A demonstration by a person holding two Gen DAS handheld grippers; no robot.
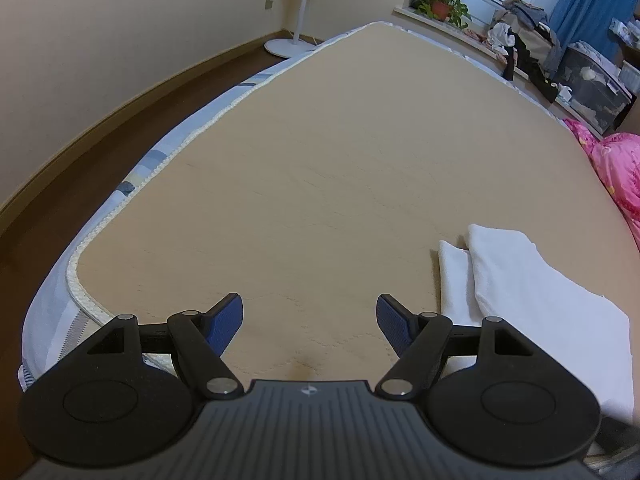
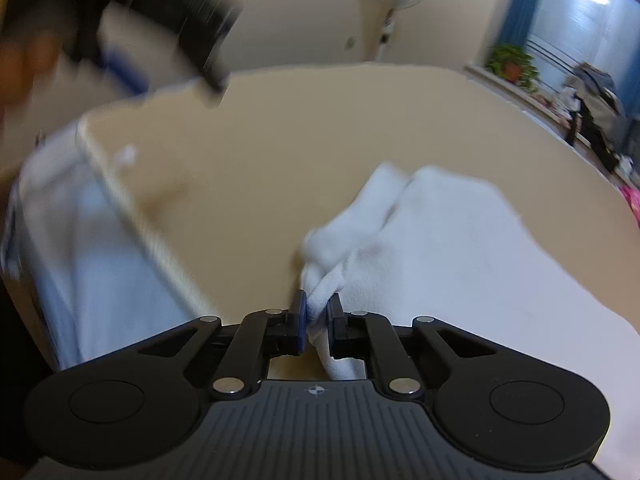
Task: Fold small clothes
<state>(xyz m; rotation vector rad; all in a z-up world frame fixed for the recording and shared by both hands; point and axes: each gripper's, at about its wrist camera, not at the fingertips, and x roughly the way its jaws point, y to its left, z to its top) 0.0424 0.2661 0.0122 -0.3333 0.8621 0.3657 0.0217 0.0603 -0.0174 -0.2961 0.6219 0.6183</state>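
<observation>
A white cloth lies partly folded on the tan bed top, at the lower right of the left wrist view. My left gripper is open and empty above the bed, left of the cloth. In the blurred right wrist view, my right gripper is shut on a bunched edge of the white cloth. The left gripper shows there as a dark blur at the upper left.
The bed's near-left corner and piped edge drop to a dark wood floor. A standing fan is by the far wall. A pink quilt lies at the right. A potted plant and piled clothes sit by the window.
</observation>
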